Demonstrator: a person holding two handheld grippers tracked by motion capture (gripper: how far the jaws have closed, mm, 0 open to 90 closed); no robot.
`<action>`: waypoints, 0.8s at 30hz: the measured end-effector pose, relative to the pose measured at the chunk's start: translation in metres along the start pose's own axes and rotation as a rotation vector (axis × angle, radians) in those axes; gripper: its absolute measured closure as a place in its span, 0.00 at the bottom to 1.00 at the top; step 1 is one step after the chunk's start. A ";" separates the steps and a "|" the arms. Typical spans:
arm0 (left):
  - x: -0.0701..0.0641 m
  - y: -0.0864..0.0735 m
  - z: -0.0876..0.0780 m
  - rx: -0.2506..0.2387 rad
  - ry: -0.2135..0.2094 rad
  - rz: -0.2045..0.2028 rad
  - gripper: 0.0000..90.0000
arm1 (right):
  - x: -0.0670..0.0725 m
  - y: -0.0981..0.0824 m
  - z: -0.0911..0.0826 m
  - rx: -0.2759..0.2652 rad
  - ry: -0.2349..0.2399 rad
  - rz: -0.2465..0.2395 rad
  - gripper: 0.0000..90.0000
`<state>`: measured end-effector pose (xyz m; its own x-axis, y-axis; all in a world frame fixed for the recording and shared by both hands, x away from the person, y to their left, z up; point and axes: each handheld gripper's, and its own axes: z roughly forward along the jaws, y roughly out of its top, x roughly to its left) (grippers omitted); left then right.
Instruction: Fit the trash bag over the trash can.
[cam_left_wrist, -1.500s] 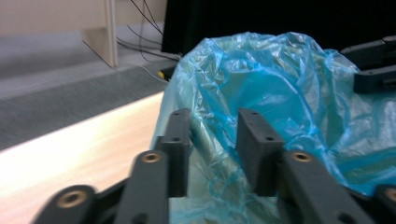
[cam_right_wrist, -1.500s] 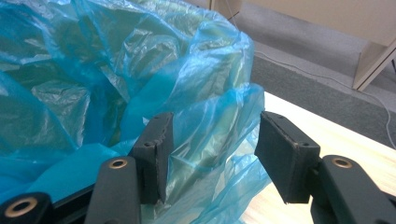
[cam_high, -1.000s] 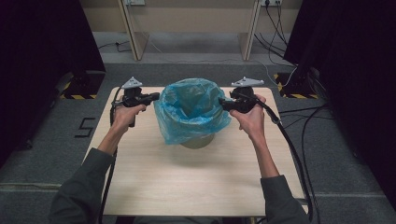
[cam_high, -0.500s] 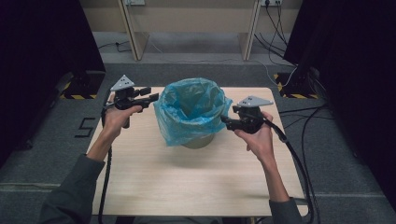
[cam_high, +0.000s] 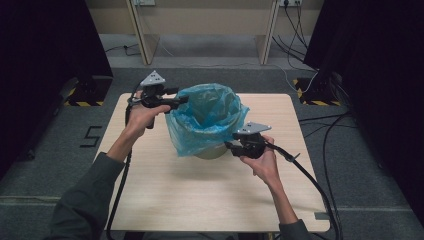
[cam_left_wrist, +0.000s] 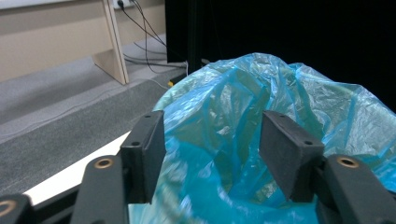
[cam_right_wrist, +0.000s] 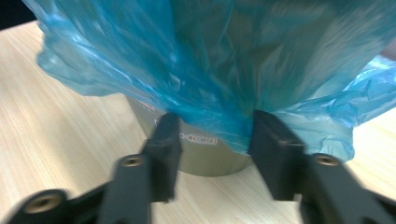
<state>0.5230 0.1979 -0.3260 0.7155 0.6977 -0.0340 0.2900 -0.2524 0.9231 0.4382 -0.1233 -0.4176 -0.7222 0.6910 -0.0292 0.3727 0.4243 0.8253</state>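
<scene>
On our desk (cam_high: 165, 200) the small bin (cam_high: 215, 150) stands near the middle, its blue bag (cam_high: 205, 117) draped over the rim and hanging down the sides as a loose skirt. A second ago both our hands were level at the rim, one on each side. Now the left gripper (cam_high: 181, 99) has come up and stands at the bag's upper edge — its jaws have just been opening, and in the left gripper view they stand apart with the plastic beyond them, released. The right gripper (cam_high: 229, 145) has dropped to the hanging hem; its jaws have just been closing, yet its own view shows the pads on either side of the film, not yet pinching. We judge the rim work finished on the left, and the lower edge next.
</scene>
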 end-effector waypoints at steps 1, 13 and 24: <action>-0.001 0.002 0.003 0.008 -0.006 -0.004 0.43 | -0.001 -0.001 0.002 -0.001 0.004 -0.004 0.70; -0.017 0.025 0.033 0.075 -0.049 0.023 0.41 | -0.003 -0.023 0.017 0.044 0.011 -0.020 0.72; -0.030 0.033 0.072 0.178 -0.074 0.034 0.35 | -0.003 -0.041 -0.034 -0.065 -0.063 0.047 0.45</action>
<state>0.5570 0.1208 -0.3224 0.7695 0.6374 -0.0384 0.3684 -0.3940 0.8421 0.4050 -0.1627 -0.4324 -0.6660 0.7456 -0.0239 0.3651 0.3537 0.8612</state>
